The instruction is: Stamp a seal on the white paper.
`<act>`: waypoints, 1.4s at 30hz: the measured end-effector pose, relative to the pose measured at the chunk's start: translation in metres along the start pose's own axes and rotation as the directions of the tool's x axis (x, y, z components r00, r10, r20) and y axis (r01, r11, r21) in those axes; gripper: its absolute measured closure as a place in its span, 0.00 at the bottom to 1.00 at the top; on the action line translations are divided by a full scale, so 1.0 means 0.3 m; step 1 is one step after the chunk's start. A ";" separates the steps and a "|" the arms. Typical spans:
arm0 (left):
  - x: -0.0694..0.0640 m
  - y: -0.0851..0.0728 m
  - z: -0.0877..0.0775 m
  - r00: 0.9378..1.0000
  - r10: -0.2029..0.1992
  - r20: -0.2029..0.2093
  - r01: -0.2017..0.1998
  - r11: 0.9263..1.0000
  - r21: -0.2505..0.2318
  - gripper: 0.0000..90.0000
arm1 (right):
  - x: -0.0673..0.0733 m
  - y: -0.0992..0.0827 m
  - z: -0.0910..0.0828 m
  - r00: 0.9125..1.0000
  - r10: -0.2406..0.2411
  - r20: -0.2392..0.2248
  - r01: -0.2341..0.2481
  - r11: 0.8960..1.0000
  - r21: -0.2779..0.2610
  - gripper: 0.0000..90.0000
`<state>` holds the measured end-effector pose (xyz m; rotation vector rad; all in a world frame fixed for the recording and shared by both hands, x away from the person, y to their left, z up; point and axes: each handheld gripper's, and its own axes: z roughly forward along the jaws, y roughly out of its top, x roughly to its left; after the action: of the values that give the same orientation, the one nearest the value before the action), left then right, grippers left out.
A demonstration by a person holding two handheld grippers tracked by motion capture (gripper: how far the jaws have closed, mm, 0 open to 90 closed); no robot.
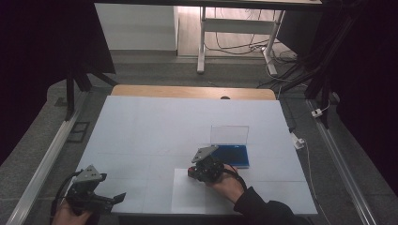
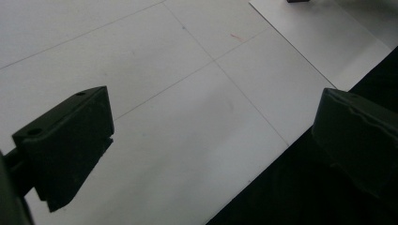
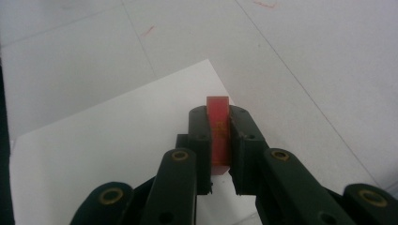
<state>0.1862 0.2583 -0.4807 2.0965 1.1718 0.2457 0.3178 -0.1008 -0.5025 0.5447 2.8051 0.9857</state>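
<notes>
My right gripper (image 3: pixel 219 123) is shut on a small flat red piece (image 3: pixel 218 126) with yellow marks, held on edge just above a white sheet of paper (image 3: pixel 108 140). From the high view the right gripper (image 1: pixel 193 171) hangs over the paper's (image 1: pixel 187 197) far corner, a hand behind it. An open blue case (image 1: pixel 234 154) with a clear upright lid (image 1: pixel 229 134) lies just right of it. My left gripper (image 1: pixel 119 198) rests at the table's near left edge, open, nothing between its fingers (image 2: pixel 65 145).
A white board (image 1: pixel 164 126) covers the wooden table (image 1: pixel 187 91). Beyond the near edge it drops into dark space (image 2: pixel 300 187). Metal rails (image 1: pixel 42 164) run along both sides; a desk frame and cables (image 1: pixel 263 47) stand far behind.
</notes>
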 end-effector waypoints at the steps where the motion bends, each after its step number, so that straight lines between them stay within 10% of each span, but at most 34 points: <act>1: 0.000 0.000 0.000 1.000 0.000 0.000 0.000 1.000 0.000 0.00 | -0.006 -0.001 0.000 1.000 0.007 -0.006 -0.007 1.000 -0.002 0.90; 7: 0.000 0.000 0.000 1.000 -0.001 0.000 0.001 1.000 0.000 0.00 | -0.018 -0.005 0.001 0.999 0.034 -0.028 -0.034 0.999 -0.010 0.90; 14: 0.000 0.000 0.000 1.000 -0.001 0.000 0.001 1.000 0.000 0.00 | 0.029 0.007 0.002 0.997 -0.056 0.048 0.056 0.998 0.016 0.90; 19: 0.001 -0.001 -0.001 1.000 -0.002 0.000 0.002 1.000 -0.002 0.00 | 0.003 -0.005 0.000 1.000 0.013 0.003 -0.013 1.000 -0.013 0.90; 42: 0.006 -0.002 -0.004 1.000 -0.011 0.010 0.011 1.000 -0.010 0.00 | -0.017 0.001 -0.043 0.999 0.054 -0.003 -0.054 0.996 -0.064 0.89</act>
<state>0.1861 0.2605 -0.4804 2.0795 1.1733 0.2352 0.3197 -0.1101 -0.4923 0.6153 2.7631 1.0821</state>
